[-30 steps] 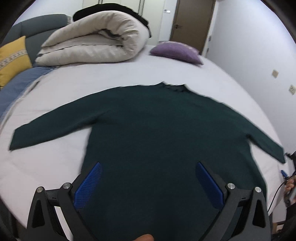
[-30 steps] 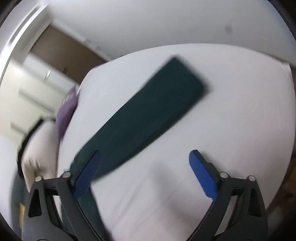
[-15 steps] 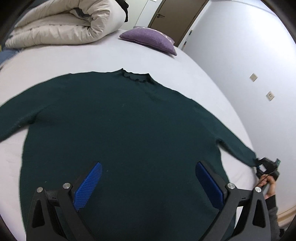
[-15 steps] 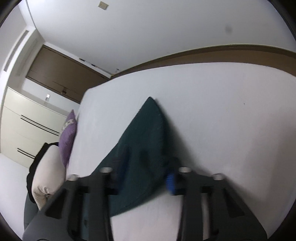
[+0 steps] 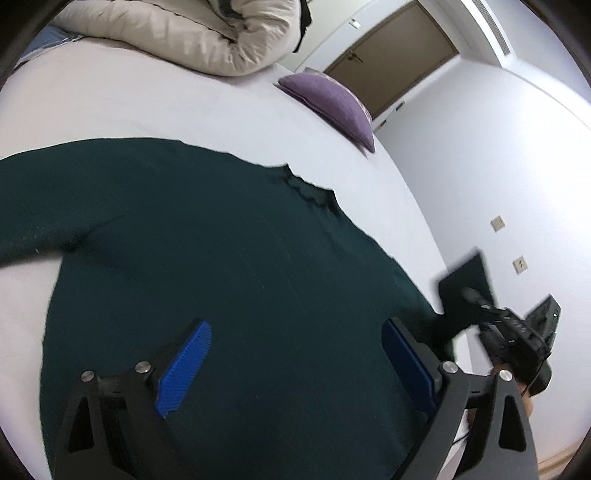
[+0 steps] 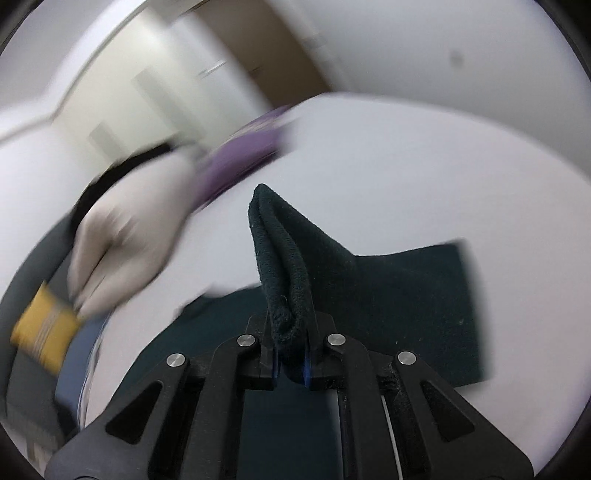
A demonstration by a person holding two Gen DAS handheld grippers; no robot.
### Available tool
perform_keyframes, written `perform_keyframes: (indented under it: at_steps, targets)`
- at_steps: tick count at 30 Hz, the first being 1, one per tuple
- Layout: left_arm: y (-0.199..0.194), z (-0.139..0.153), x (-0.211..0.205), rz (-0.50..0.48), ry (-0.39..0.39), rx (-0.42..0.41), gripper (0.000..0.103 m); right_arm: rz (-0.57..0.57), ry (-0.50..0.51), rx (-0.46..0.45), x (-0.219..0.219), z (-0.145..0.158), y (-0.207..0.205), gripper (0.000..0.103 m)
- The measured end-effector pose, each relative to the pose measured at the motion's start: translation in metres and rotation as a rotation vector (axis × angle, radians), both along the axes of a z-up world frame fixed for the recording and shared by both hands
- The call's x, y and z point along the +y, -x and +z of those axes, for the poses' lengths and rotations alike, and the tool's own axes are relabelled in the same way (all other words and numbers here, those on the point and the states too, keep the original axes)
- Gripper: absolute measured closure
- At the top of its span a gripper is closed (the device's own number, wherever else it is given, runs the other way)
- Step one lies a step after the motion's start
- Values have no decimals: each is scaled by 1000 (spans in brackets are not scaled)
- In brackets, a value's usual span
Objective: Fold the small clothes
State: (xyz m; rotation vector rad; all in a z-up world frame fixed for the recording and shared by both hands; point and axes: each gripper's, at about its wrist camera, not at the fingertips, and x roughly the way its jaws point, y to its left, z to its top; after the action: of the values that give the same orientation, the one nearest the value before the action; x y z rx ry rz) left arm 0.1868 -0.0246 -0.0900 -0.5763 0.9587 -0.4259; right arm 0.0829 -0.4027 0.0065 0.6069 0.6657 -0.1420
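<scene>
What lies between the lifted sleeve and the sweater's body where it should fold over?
Nothing visible. The right gripper pinches the sleeve; the sweater lies flat, the open left gripper merely above it.

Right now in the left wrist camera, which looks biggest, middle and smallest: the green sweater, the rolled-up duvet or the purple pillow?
1. Green sweater, biggest by far, though it lies nearest the camera.
2. Rolled-up duvet, partly cut off by the picture's edge.
3. Purple pillow, smallest; it sits far back, so nearness may mislead.
</scene>
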Motion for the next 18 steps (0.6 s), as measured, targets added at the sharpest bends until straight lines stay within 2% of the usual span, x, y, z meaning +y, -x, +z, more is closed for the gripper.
perform_keyframes:
  at_steps: [3, 6, 7, 8, 9, 10, 12, 13, 14, 17, 18]
  targets:
    - [-10, -7, 8, 7, 28, 13, 8, 165, -36, 43, 82, -25, -57, 95]
    - [-20, -17, -2, -12, 36, 33, 8, 239, -73, 110, 138, -73, -81, 91]
    - [-26, -20, -6, -22, 48, 44, 8, 250, -75, 134, 151, -90, -84, 76]
    - [-29, -24, -11, -30, 58, 50, 8, 263, -80, 144, 160, -105, -74, 65]
    - [-32, -26, -16, -36, 64, 56, 7, 281, -110, 150, 160, -112, -74, 46]
    - [-36, -29, -22, -42, 64, 61, 7, 283, -131, 143, 168, -128, -61, 39]
    - [-46, -35, -39, -66, 50, 76, 7, 282, -126, 109, 162, -125, -41, 30]
    - [-51, -38, -49, -77, 32, 89, 7, 275, -106, 104, 182, -138, -31, 30]
    - [-54, -43, -60, -86, 11, 105, 7, 267, -90, 90, 182, -134, -24, 30]
    - [-62, -51, -84, -110, -47, 122, 10, 186, -148, 64, 147, -114, 9, 30]
    - [-63, -52, -89, -110, -78, 116, 19, 140, -196, 59, 128, -114, 20, 30]
